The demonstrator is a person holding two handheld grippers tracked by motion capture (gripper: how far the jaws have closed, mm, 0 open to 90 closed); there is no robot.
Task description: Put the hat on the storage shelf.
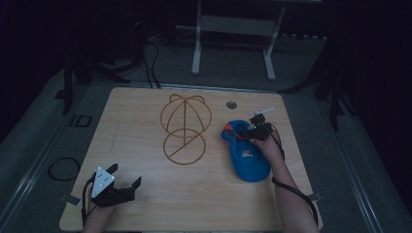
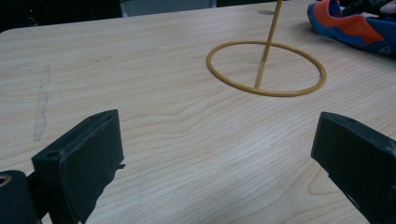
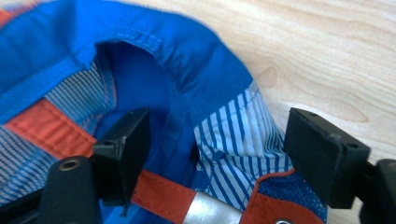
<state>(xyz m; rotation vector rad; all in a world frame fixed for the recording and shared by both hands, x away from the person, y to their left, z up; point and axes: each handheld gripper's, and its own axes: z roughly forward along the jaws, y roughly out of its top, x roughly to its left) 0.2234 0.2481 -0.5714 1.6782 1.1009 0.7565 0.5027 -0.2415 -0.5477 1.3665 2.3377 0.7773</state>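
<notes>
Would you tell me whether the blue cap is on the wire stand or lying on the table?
Lying on the table: the blue cap rests beside the wire stand.

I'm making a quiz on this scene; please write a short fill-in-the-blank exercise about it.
1. The blue fabric cap lies on the light ____ table.
2. The right gripper has its jaws ____ around the cap's rim.
3. The yellow wire hat stand rests on a ____-shaped base.
4. The left gripper holds ____.

Missing words: wooden; open; ring; nothing
</notes>
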